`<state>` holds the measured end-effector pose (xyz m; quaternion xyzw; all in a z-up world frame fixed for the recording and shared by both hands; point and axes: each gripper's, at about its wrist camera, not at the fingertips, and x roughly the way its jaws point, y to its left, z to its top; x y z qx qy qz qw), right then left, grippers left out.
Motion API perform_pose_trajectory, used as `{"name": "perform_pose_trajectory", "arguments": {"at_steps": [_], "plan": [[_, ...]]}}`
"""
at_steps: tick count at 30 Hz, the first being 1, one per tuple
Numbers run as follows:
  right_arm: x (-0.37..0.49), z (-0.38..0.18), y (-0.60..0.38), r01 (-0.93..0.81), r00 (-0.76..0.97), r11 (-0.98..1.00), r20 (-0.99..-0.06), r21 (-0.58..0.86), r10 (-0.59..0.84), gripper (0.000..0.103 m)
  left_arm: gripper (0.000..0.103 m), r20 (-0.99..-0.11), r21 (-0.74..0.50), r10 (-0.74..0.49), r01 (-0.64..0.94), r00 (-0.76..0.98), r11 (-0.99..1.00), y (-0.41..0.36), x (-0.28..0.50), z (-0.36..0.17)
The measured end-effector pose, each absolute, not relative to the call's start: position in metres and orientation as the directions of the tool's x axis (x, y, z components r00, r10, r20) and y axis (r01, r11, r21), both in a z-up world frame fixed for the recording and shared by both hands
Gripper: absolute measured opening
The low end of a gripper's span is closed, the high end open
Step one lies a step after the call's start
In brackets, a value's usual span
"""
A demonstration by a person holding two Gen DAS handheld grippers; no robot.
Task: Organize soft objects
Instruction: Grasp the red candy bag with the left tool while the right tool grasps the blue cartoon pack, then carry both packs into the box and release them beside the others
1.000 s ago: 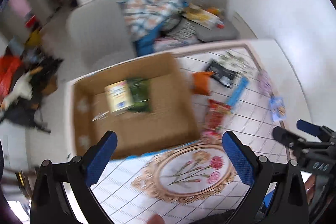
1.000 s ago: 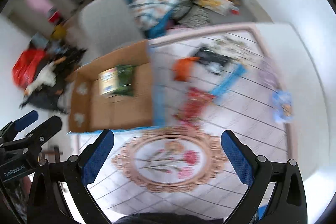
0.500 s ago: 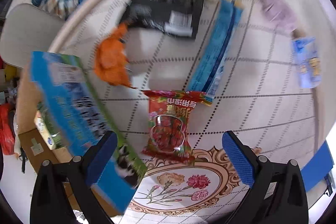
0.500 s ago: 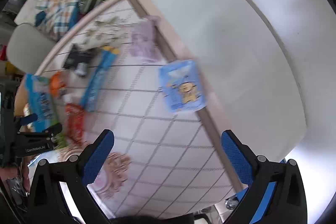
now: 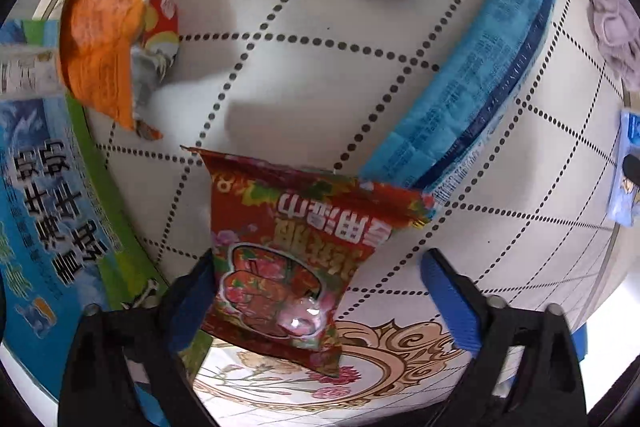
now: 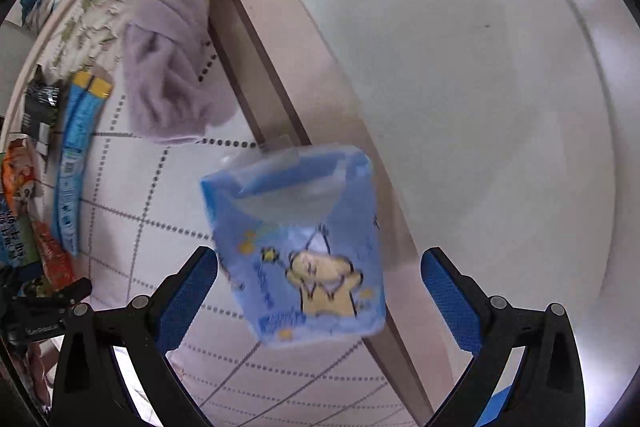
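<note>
The tablecloth is white, gridded with black dotted lines (a gold-framed pink flower medallion sits at its near edge). On it, the red snack bag carries pink flowers and yellow lettering. To its left lies an orange packet, to its right a long blue packet. The blue pouch shows a yellow cartoon figure; the cloth beyond it is lilac.

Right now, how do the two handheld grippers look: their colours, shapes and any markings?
Both the left gripper and the right gripper look alike: black plastic frames with round metal rivets, and two fingers faced with textured blue pads. No cables or sleeves show.
</note>
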<state>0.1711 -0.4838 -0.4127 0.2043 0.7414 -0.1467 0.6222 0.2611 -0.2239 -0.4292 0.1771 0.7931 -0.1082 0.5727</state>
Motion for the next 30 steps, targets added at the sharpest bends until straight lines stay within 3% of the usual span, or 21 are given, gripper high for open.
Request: {"name": "perform_pose_trajectory", "arguments": {"at_steps": [1, 3, 9, 10, 13, 16, 19, 22, 30], "plan": [[0.171, -0.416, -0.485, 0.487, -0.145, 0.872, -0.981, 0.040, 0.126, 0.103, 0.072, -0.948, 0.015, 0.137, 0.388, -0.288, 0.922, -0.222, 0.259, -0.428], [0.171, -0.419, -0.486, 0.489, -0.147, 0.870, -0.979, 0.054, 0.144, 0.103, 0.059, -0.948, -0.024, 0.091, 0.352, -0.305, 0.936, -0.220, 0.253, -0.424], [0.165, -0.431, -0.485, 0.489, -0.178, 0.871, -0.972, 0.046, 0.151, 0.102, 0.058, -0.961, -0.018, 0.072, 0.320, -0.268, 0.947, -0.221, 0.239, -0.424], [0.165, -0.433, -0.482, 0.492, -0.179, 0.870, -0.973, 0.038, 0.144, 0.102, 0.049, -0.964, -0.010, 0.074, 0.314, -0.255, 0.949, -0.221, 0.237, -0.423], [0.162, -0.431, -0.481, 0.500, -0.182, 0.866, -0.976, 0.013, 0.119, 0.095, 0.046, -0.969, -0.027, 0.048, 0.294, -0.243, 0.955, -0.222, 0.230, -0.417], [0.164, -0.427, -0.474, 0.506, -0.191, 0.862, -0.977, -0.017, 0.093, 0.066, 0.045, -0.978, -0.023, 0.040, 0.295, -0.205, 0.955, -0.227, 0.218, -0.409], [0.163, -0.419, -0.470, 0.499, -0.183, 0.866, -0.979, -0.015, 0.088, 0.055, 0.045, -0.983, -0.030, 0.028, 0.309, -0.181, 0.950, -0.226, 0.209, -0.400], [0.158, -0.411, -0.464, 0.500, -0.170, 0.866, -0.981, 0.000, 0.098, 0.050, 0.045, -0.988, -0.054, -0.004, 0.320, -0.155, 0.946, -0.227, 0.193, -0.388], [0.139, -0.354, -0.422, 0.499, -0.055, 0.853, -0.978, 0.149, 0.203, 0.049, 0.045, -0.985, -0.161, -0.136, 0.296, -0.103, 0.942, -0.206, 0.166, -0.330]]}}
